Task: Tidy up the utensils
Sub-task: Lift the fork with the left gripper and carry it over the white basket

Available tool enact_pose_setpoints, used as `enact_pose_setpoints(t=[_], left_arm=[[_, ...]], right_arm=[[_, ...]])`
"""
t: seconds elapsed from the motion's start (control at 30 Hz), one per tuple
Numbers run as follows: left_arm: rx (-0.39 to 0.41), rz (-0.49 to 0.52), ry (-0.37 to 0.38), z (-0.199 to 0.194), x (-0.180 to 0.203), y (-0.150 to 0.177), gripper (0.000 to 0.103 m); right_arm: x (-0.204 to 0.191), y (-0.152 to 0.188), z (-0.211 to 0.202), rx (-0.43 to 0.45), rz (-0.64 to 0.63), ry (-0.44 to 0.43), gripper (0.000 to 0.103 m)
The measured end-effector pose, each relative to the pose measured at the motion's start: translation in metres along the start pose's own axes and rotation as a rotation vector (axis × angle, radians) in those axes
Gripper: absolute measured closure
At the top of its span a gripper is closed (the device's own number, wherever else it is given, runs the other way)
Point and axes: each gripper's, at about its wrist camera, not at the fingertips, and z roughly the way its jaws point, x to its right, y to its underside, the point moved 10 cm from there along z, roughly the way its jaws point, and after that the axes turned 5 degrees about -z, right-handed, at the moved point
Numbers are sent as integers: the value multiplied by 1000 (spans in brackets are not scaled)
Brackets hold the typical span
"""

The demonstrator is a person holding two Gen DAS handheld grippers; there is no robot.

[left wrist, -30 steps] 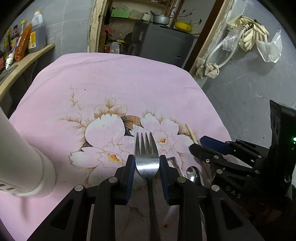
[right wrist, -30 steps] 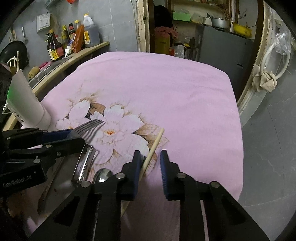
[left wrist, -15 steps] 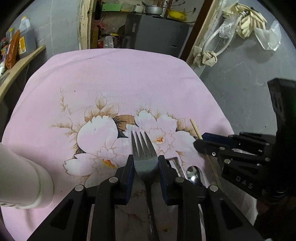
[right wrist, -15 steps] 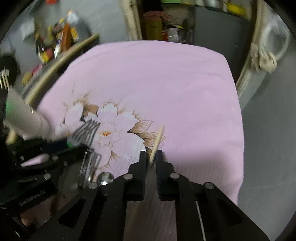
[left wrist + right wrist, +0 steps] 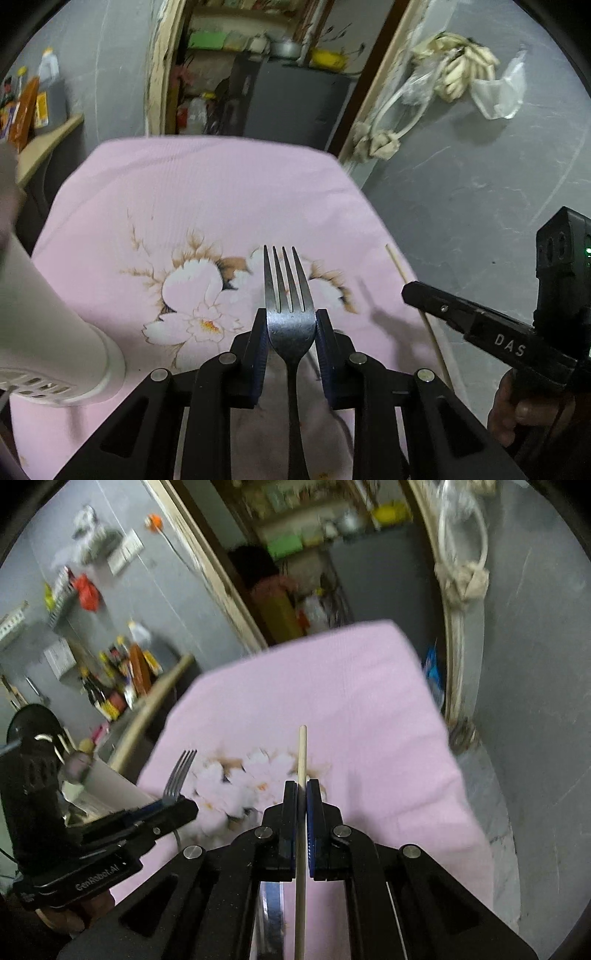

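My left gripper [image 5: 290, 317] is shut on a steel fork [image 5: 288, 291] at its neck, with the tines pointing forward above the pink floral cloth [image 5: 207, 192]. My right gripper [image 5: 302, 786] is shut on a pale wooden chopstick [image 5: 302, 749], which runs straight ahead between the pads and hangs above the cloth [image 5: 369, 716]. In the left wrist view the right gripper [image 5: 408, 291] comes in from the right with the chopstick [image 5: 397, 262] poking past its tip. From the right wrist view the left gripper [image 5: 186, 806] and its fork [image 5: 179, 771] sit to the left.
A white cylindrical utensil holder [image 5: 51, 332] with a slotted base stands at the cloth's left edge, also seen as the holder [image 5: 107, 782] behind the left gripper. A shiny metal utensil [image 5: 271, 904] lies under my right gripper. A shelf of bottles [image 5: 122, 679] runs along the left wall.
My right gripper closed on the chopstick, lifted it off the cloth and rolled until it points straight ahead. My left gripper rose with the fork still in it.
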Motion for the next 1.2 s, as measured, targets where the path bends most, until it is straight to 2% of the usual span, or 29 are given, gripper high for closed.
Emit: enact_pose_setpoints(t=[0.33,0.57,0.77,0.97,1.2], left_arm=[[138,105,77,-65,24,-18,80],[196,150,116,-101,27,-33,81],[245,164,132,-136,18,-46,81],[295,143,146,-176,-1,-61,81],[358,99,113,-222,-41,-79,81]], right_arm=[[-26,-37,-67,226,12,35,99],[-59,-58,-96,330,5,25,99],[-96,-77,-117,425,-9,-20,99],[-136,-91,-121,496,-36,-48,99],[-188,-107,-110,555,-75,-105,99]])
